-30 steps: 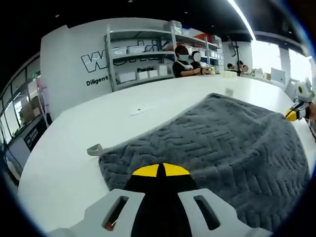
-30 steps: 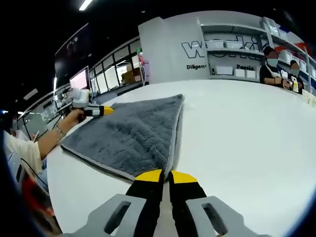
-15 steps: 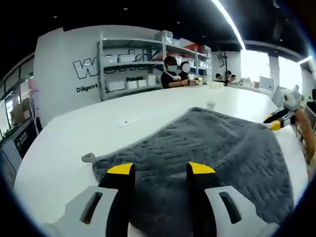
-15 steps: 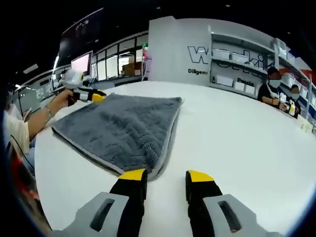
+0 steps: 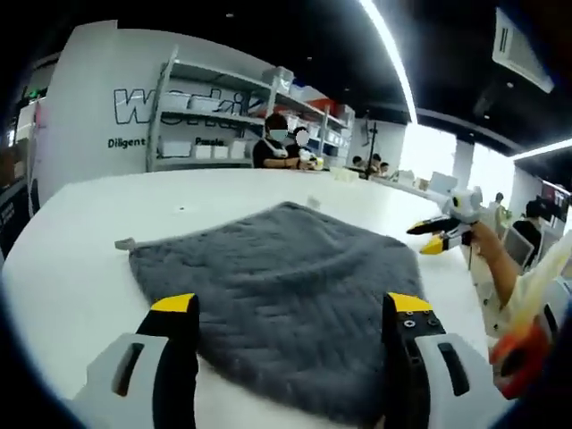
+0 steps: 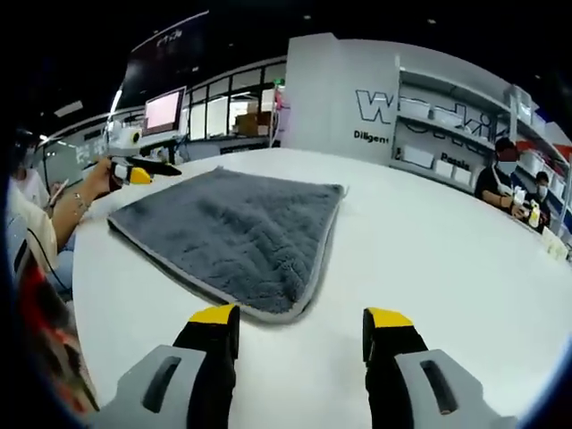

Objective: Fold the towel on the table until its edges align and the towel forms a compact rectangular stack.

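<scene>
My left gripper (image 5: 290, 308) and right gripper (image 6: 304, 320) now off the folded towel (image 6: 237, 234), jaws spread, on the white table (image 6: 447, 250).

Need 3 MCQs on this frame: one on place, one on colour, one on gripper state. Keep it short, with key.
1. Where does the towel lie?
A. on the white table
B. on a shelf
C. held up in the air

2. What colour is the towel?
A. red
B. grey
C. white

3. How do the jaws of the right gripper stand?
A. shut on the towel
B. shut on nothing
C. open, off the towel

Key: 1 A, it rests flat on the tabletop in both views. 2 B, dark grey pile with a lighter edge band. 3 C, its yellow tips stand wide apart, short of the towel's near edge; the left gripper is open too.
</scene>
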Demonstrator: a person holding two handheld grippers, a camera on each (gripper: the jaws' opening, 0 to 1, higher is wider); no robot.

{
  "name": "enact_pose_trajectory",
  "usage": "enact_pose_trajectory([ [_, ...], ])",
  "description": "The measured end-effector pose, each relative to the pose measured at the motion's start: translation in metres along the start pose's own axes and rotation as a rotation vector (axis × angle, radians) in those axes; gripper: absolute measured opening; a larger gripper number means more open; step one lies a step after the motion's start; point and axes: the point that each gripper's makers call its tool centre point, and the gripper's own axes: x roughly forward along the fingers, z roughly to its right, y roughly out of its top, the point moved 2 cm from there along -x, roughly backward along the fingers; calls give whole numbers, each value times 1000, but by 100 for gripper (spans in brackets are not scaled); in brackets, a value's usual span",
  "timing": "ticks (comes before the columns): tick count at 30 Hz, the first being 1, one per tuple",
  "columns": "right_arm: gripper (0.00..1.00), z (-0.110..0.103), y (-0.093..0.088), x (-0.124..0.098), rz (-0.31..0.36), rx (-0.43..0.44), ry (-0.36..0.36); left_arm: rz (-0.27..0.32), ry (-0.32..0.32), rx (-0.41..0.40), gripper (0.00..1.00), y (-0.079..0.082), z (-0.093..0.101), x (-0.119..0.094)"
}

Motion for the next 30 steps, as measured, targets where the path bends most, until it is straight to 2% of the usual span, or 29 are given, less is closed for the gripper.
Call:
enact_pose_trajectory([
  [4, 74, -3, 0, 0, -16, -7, 7, -22, -21, -7, 88, -9, 11, -12],
  [8, 85, -9, 0, 1, -33, -6, 35, -79, -25, 56, 89, -23, 27, -32],
  [13, 98, -12, 1, 1, -39, 3, 41, -87, -18, 101, 86, -30, 38, -48],
  [16, 99, -12, 2, 0, -39, 8, 36, -91, -12, 117, 85, -34, 44, -56],
  [19, 99, -13, 2, -3, -40, 2, 28, -136, 27, 162, 84, -49, 47, -67],
  [20, 99, -13, 1, -4, -47, -3, 27, -143, 67, 188, 83, -53, 45, -75],
  [22, 99, -14, 1, -5, -50, -10, 26, -135, 99, 205, 81, -53, 43, -81],
  [25, 99, -15, 1, -6, -50, -10, 26, -130, 106, 208, 77, -53, 42, -83],
  [27, 99, -17, 2, -7, -41, -7, 32, -103, 197, 279, 76, -46, 33, -94],
  [29, 99, -18, 6, -7, -21, 9, 35, -124, 304, 395, 74, -44, 24, -100],
  [30, 99, -18, 7, -7, -18, 12, 34, -128, 313, 426, 73, -45, 24, -100],
])
